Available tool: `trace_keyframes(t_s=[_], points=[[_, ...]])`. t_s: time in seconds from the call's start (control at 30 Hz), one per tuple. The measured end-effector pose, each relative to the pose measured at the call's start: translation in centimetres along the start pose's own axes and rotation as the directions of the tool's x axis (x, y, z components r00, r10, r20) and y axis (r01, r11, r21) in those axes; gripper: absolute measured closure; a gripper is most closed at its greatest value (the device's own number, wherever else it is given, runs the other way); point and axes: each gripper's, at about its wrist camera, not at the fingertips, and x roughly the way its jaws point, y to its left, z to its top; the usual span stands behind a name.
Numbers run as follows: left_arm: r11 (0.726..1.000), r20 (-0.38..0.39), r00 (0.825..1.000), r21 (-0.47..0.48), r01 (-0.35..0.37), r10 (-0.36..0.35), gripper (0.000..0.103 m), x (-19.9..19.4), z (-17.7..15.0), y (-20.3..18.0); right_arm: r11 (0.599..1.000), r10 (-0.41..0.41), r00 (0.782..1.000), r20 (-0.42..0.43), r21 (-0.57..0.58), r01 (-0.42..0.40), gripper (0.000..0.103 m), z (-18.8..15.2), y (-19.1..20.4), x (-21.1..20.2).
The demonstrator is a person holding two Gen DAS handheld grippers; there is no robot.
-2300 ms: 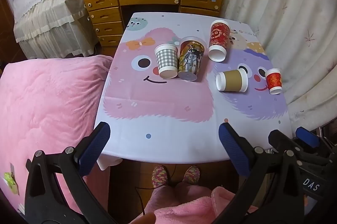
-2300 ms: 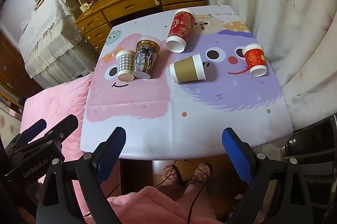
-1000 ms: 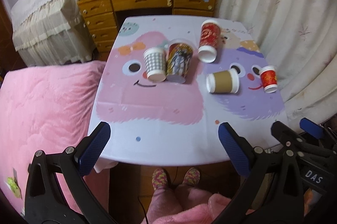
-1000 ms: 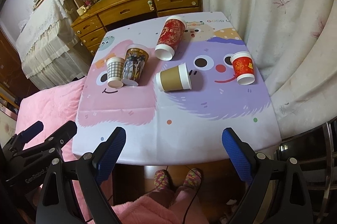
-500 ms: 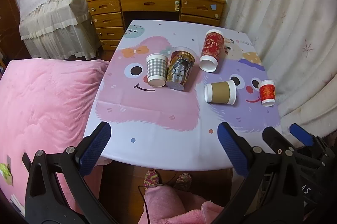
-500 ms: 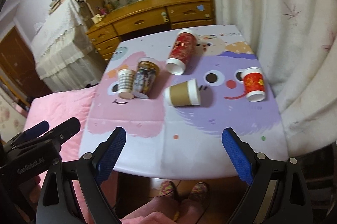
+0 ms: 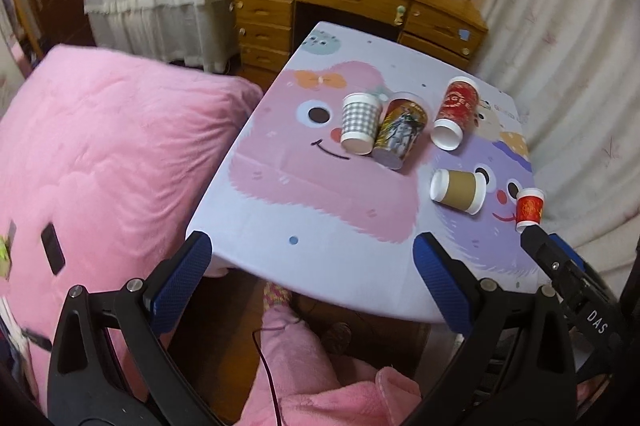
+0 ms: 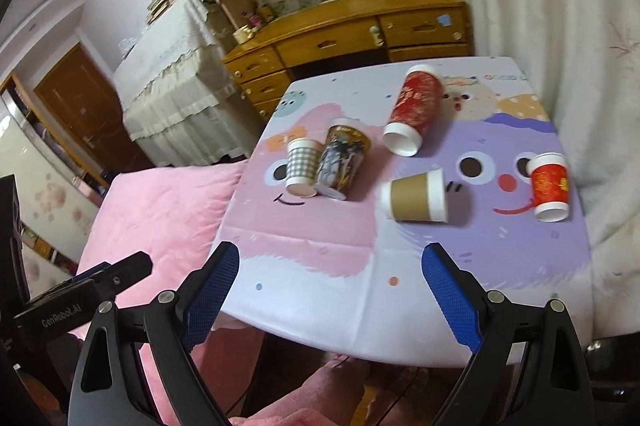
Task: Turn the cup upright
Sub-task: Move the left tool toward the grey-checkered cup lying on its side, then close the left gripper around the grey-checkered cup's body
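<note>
Several paper cups lie on their sides on the cartoon-print table (image 7: 320,210): a grey checked cup (image 7: 359,124) (image 8: 303,168), a dark illustrated cup (image 7: 400,134) (image 8: 340,158), a tall red cup (image 7: 454,112) (image 8: 414,110), a brown cup (image 7: 458,191) (image 8: 416,197) and a small red cup (image 7: 528,209) (image 8: 550,186). My left gripper (image 7: 312,274) is open and empty over the table's near edge. My right gripper (image 8: 330,290) is open and empty, also short of the cups.
A pink quilt (image 7: 100,166) covers the bed left of the table. A wooden desk with drawers (image 7: 352,6) stands behind the table. White curtains (image 7: 568,66) hang on the right. The person's pink-clad legs (image 7: 304,366) are below the table edge.
Both grippers have swung and tilted; the left view now looks further left over the bed, the right view has moved closer to the table. The cups have not moved.
</note>
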Motion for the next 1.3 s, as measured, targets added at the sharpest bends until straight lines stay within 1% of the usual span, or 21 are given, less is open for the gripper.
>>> trace_keyframes(t_s=[0.1, 0.17, 0.23, 0.33, 0.37, 0.4, 0.47, 0.5, 0.6, 0.7, 0.77, 0.83, 0.9, 1.0, 1.07, 1.1, 1.17, 1.2, 1.27, 1.3], points=[[0.999, -0.013, 0.999, -0.036, 0.035, -0.036, 0.003, 0.3, 0.8, 1.3, 1.0, 0.021, 1.0, -0.015, 0.015, -0.02, 0.009, 0.1, 0.4, 0.7], [0.999, -0.024, 0.999, -0.041, 0.031, -0.032, 0.003, 0.7, 1.4, 1.7, 1.0, 0.008, 1.0, -0.023, 0.022, -0.008, 0.009, 0.3, 0.0, 1.1], [0.999, -0.037, 0.999, -0.032, 0.012, -0.013, 0.003, 1.7, 2.3, 1.6, 1.0, -0.015, 1.0, -0.015, 0.007, 0.015, 0.009, 0.5, 0.1, 1.5], [1.0, -0.067, 0.998, 0.012, -0.012, 0.013, 0.003, 3.4, 3.7, 1.1, 0.997, -0.065, 0.998, 0.018, -0.031, 0.066, 0.009, 0.8, 0.2, 1.8], [0.999, -0.076, 0.997, 0.039, -0.018, 0.021, 0.003, 4.1, 4.2, 1.0, 0.994, -0.096, 0.995, 0.024, -0.049, 0.097, 0.009, 0.9, 0.4, 2.1], [0.998, -0.087, 0.996, 0.063, -0.02, 0.026, 0.003, 5.0, 4.8, 0.6, 0.991, -0.124, 0.992, 0.022, -0.057, 0.125, 0.009, 0.9, 0.6, 2.5], [0.994, -0.106, 0.994, 0.105, -0.019, 0.03, 0.003, 6.4, 5.7, 0.2, 0.986, -0.155, 0.988, 0.014, -0.059, 0.155, 0.009, 1.1, 0.6, 3.3], [0.991, -0.122, 0.992, 0.13, -0.012, 0.028, 0.003, 7.6, 6.3, -0.1, 0.986, -0.156, 0.988, 0.009, -0.056, 0.157, 0.009, 1.2, 0.5, 3.6], [0.987, -0.163, 0.987, 0.161, 0.013, 0.014, 0.003, 10.6, 7.9, -0.4, 0.985, -0.169, 0.985, -0.04, -0.032, 0.168, 0.009, 1.7, 0.3, 5.8], [0.985, -0.233, 0.972, 0.159, 0.073, -0.034, 0.003, 14.5, 9.7, -0.7, 0.978, -0.209, 0.973, -0.097, -0.029, 0.207, 0.009, 2.3, -0.1, 8.4], [0.981, -0.283, 0.957, 0.156, 0.114, -0.066, 0.003, 17.4, 11.0, -0.8, 0.973, -0.228, 0.964, -0.139, -0.014, 0.229, 0.009, 2.7, -0.2, 10.0], [0.977, -0.316, 0.945, 0.161, 0.138, -0.082, 0.003, 19.8, 11.9, -1.2, 0.967, -0.248, 0.95, -0.188, 0.006, 0.254, 0.009, 3.3, -0.2, 11.8], [0.97, -0.342, 0.934, 0.17, 0.172, -0.106, 0.003, 22.3, 12.9, -1.7, 0.955, -0.288, 0.929, -0.234, 0.006, 0.297, 0.009, 3.7, 0.0, 13.7], [0.957, -0.381, 0.912, 0.174, 0.231, -0.151, 0.003, 25.8, 14.4, -2.6, 0.937, -0.335, 0.9, -0.279, 0.002, 0.349, 0.009, 4.5, 0.2, 16.2], [0.946, -0.413, 0.893, 0.178, 0.269, -0.177, 0.006, 28.2, 15.2, -3.3, 0.927, -0.355, 0.884, -0.302, 0.006, 0.375, 0.009, 4.8, 0.2, 17.6], [0.943, -0.423, 0.887, 0.18, 0.281, -0.184, 0.007, 29.1, 15.6, -3.6, 0.92, -0.37, 0.873, -0.318, 0.008, 0.392, 0.009, 5.0, 0.2, 18.3], [0.931, -0.439, 0.874, 0.188, 0.314, -0.206, 0.009, 31.0, 16.4, -4.4, 0.901, -0.397, 0.839, -0.371, 0.013, 0.433, 0.009, 5.0, 0.2, 20.0], [0.927, -0.439, 0.873, 0.192, 0.323, -0.214, 0.009, 31.8, 16.9, -4.9, 0.896, -0.404, 0.825, -0.395, 0.013, 0.444, 0.009, 5.0, 0.2, 20.6], [0.922, -0.429, 0.874, 0.19, 0.337, -0.231, 0.009, 33.0, 17.8, -5.3, 0.888, -0.414, 0.809, -0.417, 0.011, 0.46, 0.009, 4.7, 0.3, 21.0], [0.921, -0.428, 0.871, 0.182, 0.344, -0.24, 0.009, 33.7, 18.2, -5.4, 0.882, -0.422, 0.798, -0.431, 0.009, 0.471, 0.009, 4.7, 0.4, 21.5]])
